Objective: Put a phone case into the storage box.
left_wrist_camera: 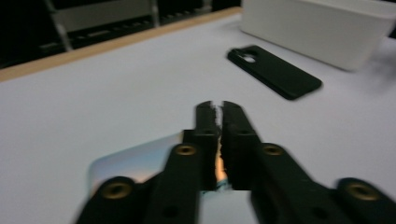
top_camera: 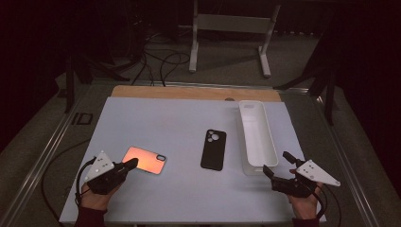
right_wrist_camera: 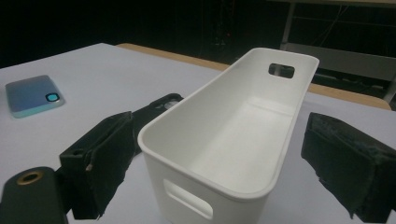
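The white bin stands between the wide-apart jaws of the right gripper, its near short end just in front of them, and the pads do not touch it. Inside it is bare, with a handle slot in each short wall.

The left gripper has its jaws clenched together, tips over the near corner of the shiny phone case. Whether the case edge is pinched between them, I cannot tell. This case looks orange-pink from above and bluish from the side, with a camera hole at its far corner.

A black phone case lies flat between both grippers, just left of the bin.

The pale table has a wooden far edge. Behind it, the dark floor holds cables and a white metal frame.
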A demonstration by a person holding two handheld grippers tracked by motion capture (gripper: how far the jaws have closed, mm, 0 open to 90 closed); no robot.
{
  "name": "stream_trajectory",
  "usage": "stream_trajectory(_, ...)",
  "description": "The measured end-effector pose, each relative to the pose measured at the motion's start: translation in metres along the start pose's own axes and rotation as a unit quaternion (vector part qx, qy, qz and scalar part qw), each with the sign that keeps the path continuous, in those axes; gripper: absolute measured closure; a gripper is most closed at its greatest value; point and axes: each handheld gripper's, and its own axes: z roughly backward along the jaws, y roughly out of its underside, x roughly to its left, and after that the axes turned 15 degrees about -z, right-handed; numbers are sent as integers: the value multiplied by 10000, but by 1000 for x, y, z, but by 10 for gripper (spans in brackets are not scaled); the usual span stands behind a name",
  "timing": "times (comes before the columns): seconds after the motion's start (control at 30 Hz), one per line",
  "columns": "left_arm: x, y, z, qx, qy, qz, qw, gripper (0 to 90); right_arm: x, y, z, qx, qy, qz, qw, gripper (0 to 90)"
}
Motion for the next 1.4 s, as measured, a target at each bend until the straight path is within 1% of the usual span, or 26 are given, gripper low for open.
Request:
stream_trajectory(0.07, -2, 0, -3, 51, 78, -56, 9999, 899, 0, 0, 0, 0, 0, -1, 10000, 94)
stream_trajectory(0.13, -4, 1, -7, 67, 147, -55, 9999, 900, 0, 0, 0, 0, 1, -3, 10000, 94)
stream_trajectory(0.23, -6, 3, -15, 178, 236, -117, 9995, 900, 0, 0, 0, 8, 15, -6, 10000, 94)
stream_trajectory(0.37, -9, 8, -25, 289, 362, -93, 9989, 900, 0, 1, -1, 2, 10, -12, 10000, 94)
stream_trajectory(0.57, -10, 11, -31, 412, 384, -65, 9984, 900, -1, 1, 0, -13, 29, -32, 10000, 94)
stream_trajectory(0.7, -10, 12, -34, 462, 447, -78, 9979, 899, -1, 1, 0, -14, 30, -30, 10000, 95)
stream_trajectory(0.77, -10, 14, -37, 478, 500, -41, 9976, 899, -1, 1, 0, -20, 26, -29, 10000, 94)
stream_trajectory(0.8, -10, 15, -38, 512, 520, -23, 9973, 900, -1, 1, 0, -15, 25, -30, 10000, 94)
stream_trajectory(0.83, -10, 17, -41, 609, 548, -29, 9966, 900, -1, 1, 0, -18, 29, -30, 10000, 94)
stream_trajectory(0.9, -11, 20, -44, 721, 601, -44, 9956, 900, -1, 1, 0, -21, 31, -26, 10000, 95)
stream_trajectory(1.1, -14, 24, -49, 876, 675, -116, 9938, 900, -2, 1, 1, -27, 39, -34, 10000, 95)
stream_trajectory(1.2, -16, 28, -53, 980, 771, -113, 9921, 900, -2, 1, 1, -28, 44, -45, 10000, 95)
stream_trajectory(1.4, -19, 29, -58, 1138, 872, -217, 9894, 900, -3, 1, 2, -49, 56, -74, 9999, 95)
